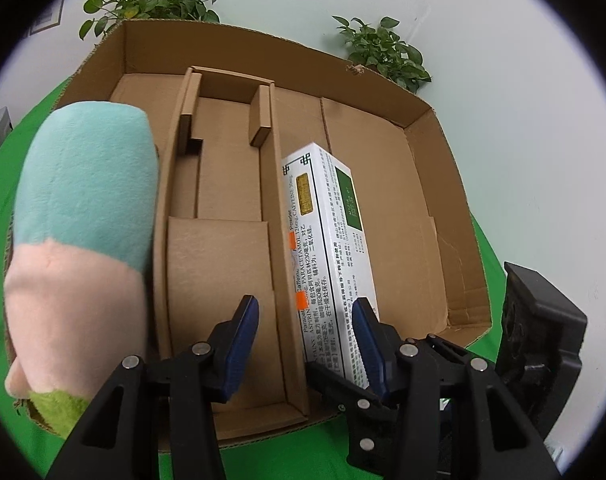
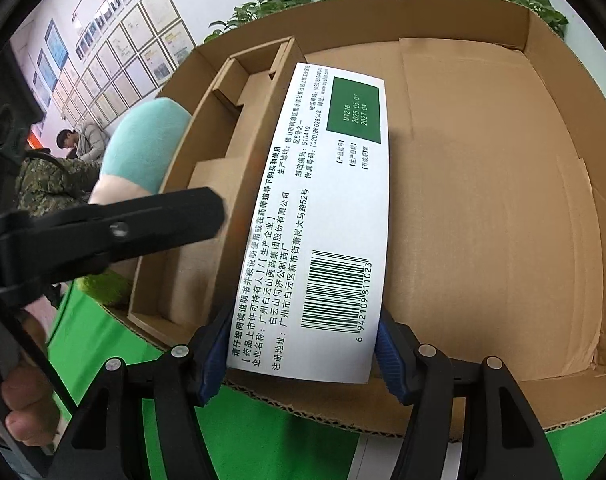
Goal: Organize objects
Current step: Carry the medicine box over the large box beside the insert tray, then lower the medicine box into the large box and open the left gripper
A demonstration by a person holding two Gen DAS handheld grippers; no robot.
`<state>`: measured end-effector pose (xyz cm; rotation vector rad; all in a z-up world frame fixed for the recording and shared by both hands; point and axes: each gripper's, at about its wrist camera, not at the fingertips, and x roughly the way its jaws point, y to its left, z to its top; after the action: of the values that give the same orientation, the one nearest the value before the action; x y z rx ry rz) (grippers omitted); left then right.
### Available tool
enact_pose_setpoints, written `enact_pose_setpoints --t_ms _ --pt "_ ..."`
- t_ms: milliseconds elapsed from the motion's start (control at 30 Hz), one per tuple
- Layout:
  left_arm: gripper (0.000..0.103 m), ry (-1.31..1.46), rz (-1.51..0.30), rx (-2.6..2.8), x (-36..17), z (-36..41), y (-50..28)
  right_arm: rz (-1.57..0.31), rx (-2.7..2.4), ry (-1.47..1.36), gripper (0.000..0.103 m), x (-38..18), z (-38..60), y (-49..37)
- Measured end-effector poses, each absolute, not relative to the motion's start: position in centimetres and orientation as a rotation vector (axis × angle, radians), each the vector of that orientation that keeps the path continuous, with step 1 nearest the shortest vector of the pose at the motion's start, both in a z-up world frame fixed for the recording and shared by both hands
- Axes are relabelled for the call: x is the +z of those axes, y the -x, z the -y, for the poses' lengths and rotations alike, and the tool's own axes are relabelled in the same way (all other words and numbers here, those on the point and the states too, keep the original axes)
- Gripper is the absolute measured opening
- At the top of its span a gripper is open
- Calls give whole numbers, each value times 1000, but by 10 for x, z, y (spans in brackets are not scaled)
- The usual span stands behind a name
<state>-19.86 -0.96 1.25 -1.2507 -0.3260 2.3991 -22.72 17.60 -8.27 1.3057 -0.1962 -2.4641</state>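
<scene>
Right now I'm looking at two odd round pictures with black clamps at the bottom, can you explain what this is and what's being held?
Those clamps are two hand-held grippers, each with a wide-angle camera looking along its fingers. The left gripper holds nothing; its jaws stand open over a cardboard box on a green surface. The right gripper grips a white medicine carton by its near end, inside the box beside a smaller cardboard insert. A plush toy, teal and pink, shows at the box's left edge. Potted plants stand behind.
</scene>
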Motion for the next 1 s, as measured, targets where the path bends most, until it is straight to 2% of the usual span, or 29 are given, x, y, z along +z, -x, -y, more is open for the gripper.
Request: enact_pose_setpoints --t_ms 200,533,700,767,900,1000 --pt "48 1256 335 2398 7 17 194 163 -2450 -1358 65 -91 -168 230" --pt "48 1267 340 2384 -2 14 193 265 -2453 -1292 67 -74 -181 215" --pt "48 1272 346 2381 -3 13 192 247 -2445 -1298 67 -73 -179 211" --pt "48 1269 346 2382 -3 13 192 249 -2440 -1309 69 -78 -182 210" --pt "48 1269 350 2388 -3 14 190 238 -2462 -1305 82 -79 -177 214" --pt "48 1268 353 2389 -4 14 189 264 -2460 -1252 82 -71 -182 210"
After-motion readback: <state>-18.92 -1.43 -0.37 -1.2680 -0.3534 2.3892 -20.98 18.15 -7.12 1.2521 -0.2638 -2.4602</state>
